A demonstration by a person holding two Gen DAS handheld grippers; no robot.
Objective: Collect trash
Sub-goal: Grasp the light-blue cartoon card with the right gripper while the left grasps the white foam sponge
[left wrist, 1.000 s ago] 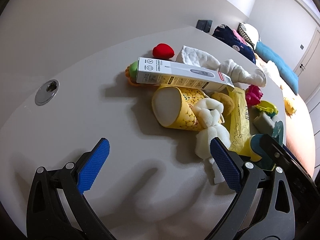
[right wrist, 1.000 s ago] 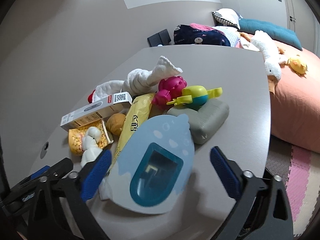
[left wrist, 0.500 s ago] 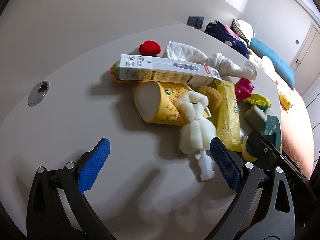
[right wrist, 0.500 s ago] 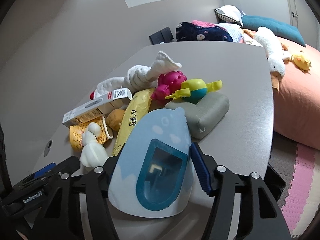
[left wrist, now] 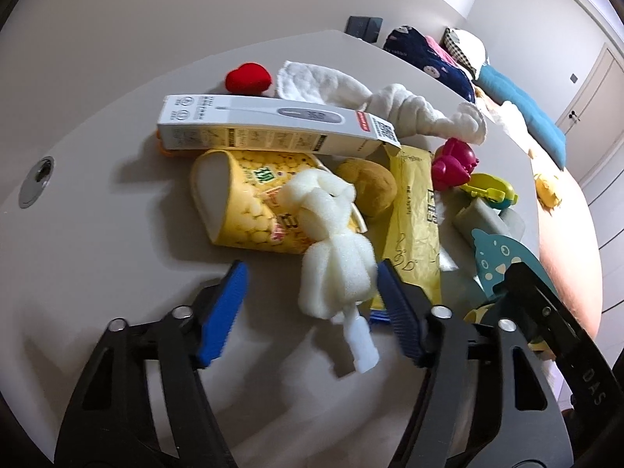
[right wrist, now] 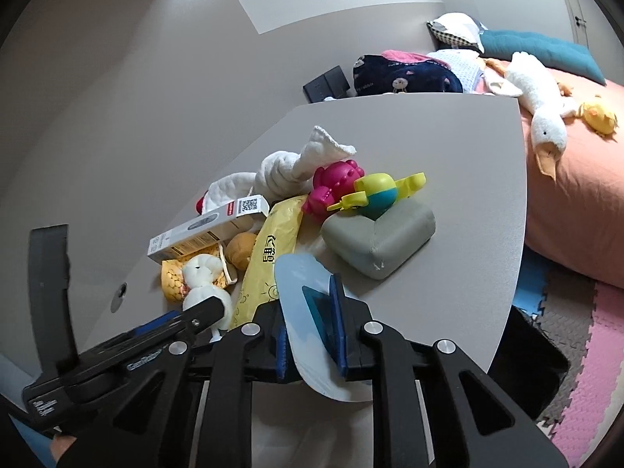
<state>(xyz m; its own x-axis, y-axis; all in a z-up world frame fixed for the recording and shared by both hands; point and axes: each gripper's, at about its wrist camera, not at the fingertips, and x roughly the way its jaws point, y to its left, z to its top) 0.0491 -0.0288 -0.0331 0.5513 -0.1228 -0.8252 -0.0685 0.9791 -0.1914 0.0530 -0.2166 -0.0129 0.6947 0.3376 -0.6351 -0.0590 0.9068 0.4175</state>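
A pile lies on the grey table [left wrist: 97,234]: a white thermometer box [left wrist: 273,128], a yellow corn cup [left wrist: 249,202] on its side, a white foam brush [left wrist: 331,249], and a yellow packet [left wrist: 413,226]. My left gripper [left wrist: 312,304] is half closed around the foam brush, its right pad touching the foam. My right gripper [right wrist: 312,331] is shut on a light-blue card package [right wrist: 308,312] with a teal window, tilted on edge above the table. That package also shows in the left wrist view [left wrist: 503,261].
Toys sit in the pile: a red heart [left wrist: 247,78], a white towel [left wrist: 382,101], a pink toy [right wrist: 331,187], a yellow-green toy [right wrist: 378,191], a grey foam corner block [right wrist: 378,238]. A bed [right wrist: 577,163] lies right of the table. A cable hole [left wrist: 37,181] is at left.
My right gripper closed on the blue card package and tipped it on edge. My left gripper moved forward to the foam brush and narrowed around it.
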